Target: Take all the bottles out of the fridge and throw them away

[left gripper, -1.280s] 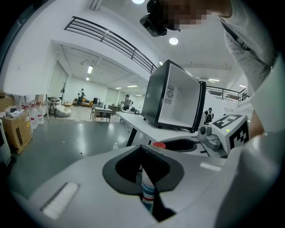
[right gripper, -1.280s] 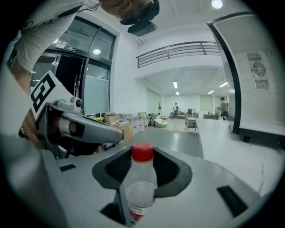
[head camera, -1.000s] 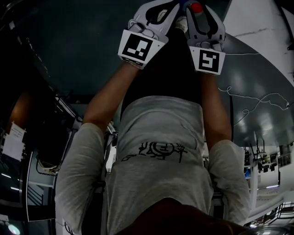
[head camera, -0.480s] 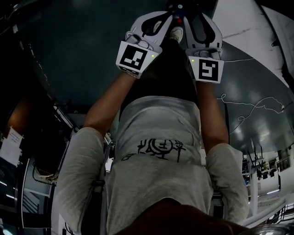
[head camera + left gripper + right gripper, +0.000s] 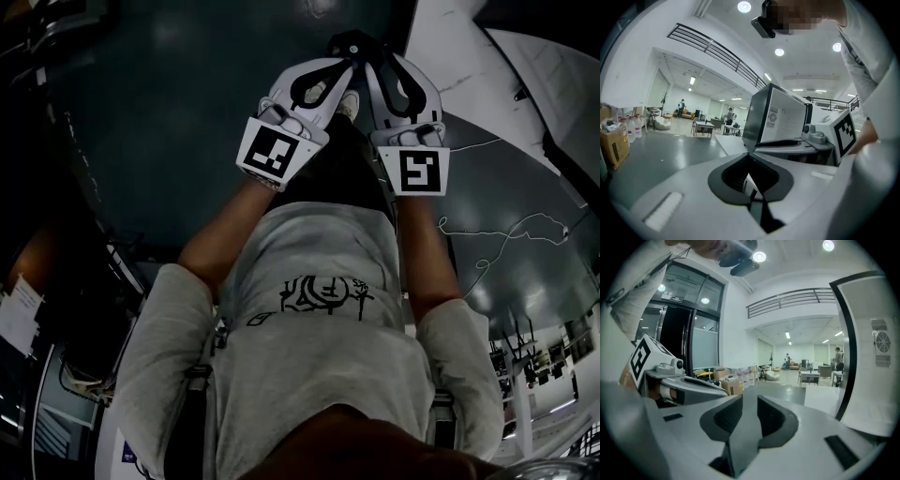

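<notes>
The fridge (image 5: 785,117) is standing just ahead of the left gripper (image 5: 751,157), a dark-edged cabinet showing a white side panel. That panel is carrying a round fan-like sticker (image 5: 773,116) with lines of small print beside it, too small to read. The fridge's inside is facing away, so I cannot tell what it is holding.

The left gripper's jaws are sitting together at their tips, with nothing clamped between them. The right gripper (image 5: 750,401) has just been closing its jaws; they are standing apart, with only bare floor showing in the gap.

On the floor at the far left, a cardboard box (image 5: 614,145) is sitting with loose items on top, and a row of white jugs (image 5: 632,127) is standing just beside it. Whether the jugs are full I cannot tell.

From the head view, the person is wearing a grey T-shirt (image 5: 319,375) bearing a black stylised print (image 5: 323,298) that cannot be read. Each gripper's cube is showing a black-and-white square marker (image 5: 273,154).
</notes>
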`<action>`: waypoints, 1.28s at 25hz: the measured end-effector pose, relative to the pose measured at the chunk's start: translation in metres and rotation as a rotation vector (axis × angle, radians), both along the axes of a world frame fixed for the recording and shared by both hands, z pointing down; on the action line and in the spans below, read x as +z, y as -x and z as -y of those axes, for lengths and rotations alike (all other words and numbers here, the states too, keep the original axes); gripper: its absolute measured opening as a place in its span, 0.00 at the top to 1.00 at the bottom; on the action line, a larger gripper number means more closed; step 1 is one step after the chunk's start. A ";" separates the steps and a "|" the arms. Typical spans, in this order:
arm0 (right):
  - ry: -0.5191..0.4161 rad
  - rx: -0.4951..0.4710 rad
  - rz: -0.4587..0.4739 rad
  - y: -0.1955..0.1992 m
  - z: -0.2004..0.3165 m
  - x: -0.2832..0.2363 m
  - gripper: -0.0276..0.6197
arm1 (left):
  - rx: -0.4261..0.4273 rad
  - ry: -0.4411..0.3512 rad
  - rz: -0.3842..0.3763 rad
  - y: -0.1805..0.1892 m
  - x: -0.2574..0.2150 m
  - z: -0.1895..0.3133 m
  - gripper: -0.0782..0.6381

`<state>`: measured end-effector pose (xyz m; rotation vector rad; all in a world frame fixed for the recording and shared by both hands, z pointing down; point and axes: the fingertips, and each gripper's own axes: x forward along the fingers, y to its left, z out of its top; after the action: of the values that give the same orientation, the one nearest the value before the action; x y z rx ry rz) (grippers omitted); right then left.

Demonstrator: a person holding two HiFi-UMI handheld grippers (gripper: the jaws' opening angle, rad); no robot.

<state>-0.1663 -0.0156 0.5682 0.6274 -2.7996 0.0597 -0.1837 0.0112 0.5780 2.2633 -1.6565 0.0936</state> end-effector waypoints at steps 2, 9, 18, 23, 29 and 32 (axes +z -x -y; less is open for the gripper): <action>0.013 -0.006 0.013 0.000 0.001 -0.014 0.81 | 0.003 -0.016 -0.008 -0.001 -0.017 0.002 0.88; 0.014 -0.031 0.043 0.005 0.003 -0.064 0.85 | -0.003 -0.074 -0.017 0.003 -0.077 0.007 0.88; -0.006 -0.056 0.076 0.008 0.002 -0.127 0.90 | -0.006 -0.146 -0.036 0.004 -0.142 0.005 0.88; -0.006 -0.058 0.090 0.005 0.000 -0.159 0.91 | 0.008 -0.170 -0.042 0.001 -0.174 0.001 0.88; -0.007 -0.083 0.099 0.004 -0.004 -0.194 0.92 | 0.014 -0.224 0.001 0.000 -0.208 -0.001 0.88; 0.033 -0.056 0.092 0.000 -0.004 -0.210 0.92 | 0.019 -0.244 -0.001 -0.004 -0.226 -0.005 0.88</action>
<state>-0.1665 -0.0118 0.3581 0.5516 -2.8963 0.1261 -0.1799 0.0162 0.3517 2.4546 -1.7281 -0.1120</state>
